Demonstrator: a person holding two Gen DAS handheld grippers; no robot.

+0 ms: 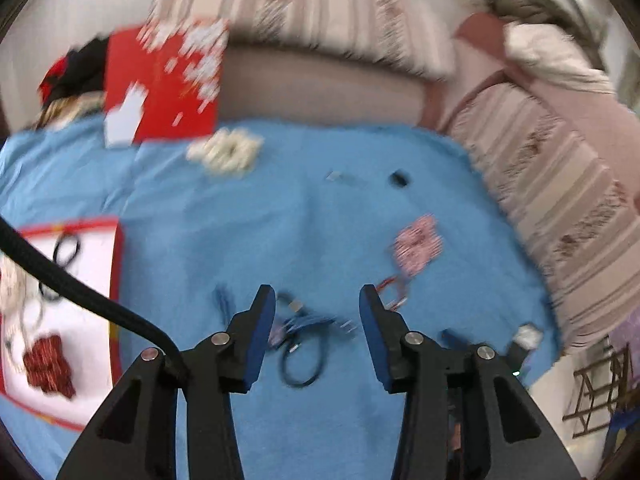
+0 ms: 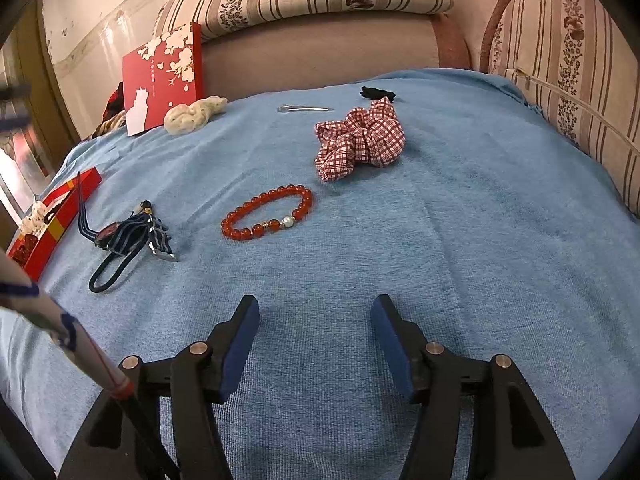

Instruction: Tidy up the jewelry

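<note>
Blue cloth (image 2: 460, 240) covers the surface under both tools. Over it the right hand-held gripper (image 2: 314, 308) hangs with its jaws apart and nothing between them. Just ahead of it lies a red bead bracelet (image 2: 267, 211) with one pale bead, flat on the cloth. Beyond that sits a red-and-white checked scrunchie (image 2: 360, 140), and farther back a silver hair clip (image 2: 305, 109) and a small black item (image 2: 378, 93). Off to the left lies a dark blue hair tie (image 2: 116, 268) beside a tangle of striped bands (image 2: 136, 232).

The left hand-held gripper (image 1: 317, 300) is also parted and empty, above that same tangle — its view is blurred. At the left edge stands a red-rimmed tray (image 1: 117, 264) with a white floor, holding black rings (image 1: 66, 249) and a dark red scrunchie (image 1: 48, 364). A red box lid (image 2: 164, 80) with white blossoms leans at the back, a cream scrunchie (image 2: 194, 114) beside it.
</note>
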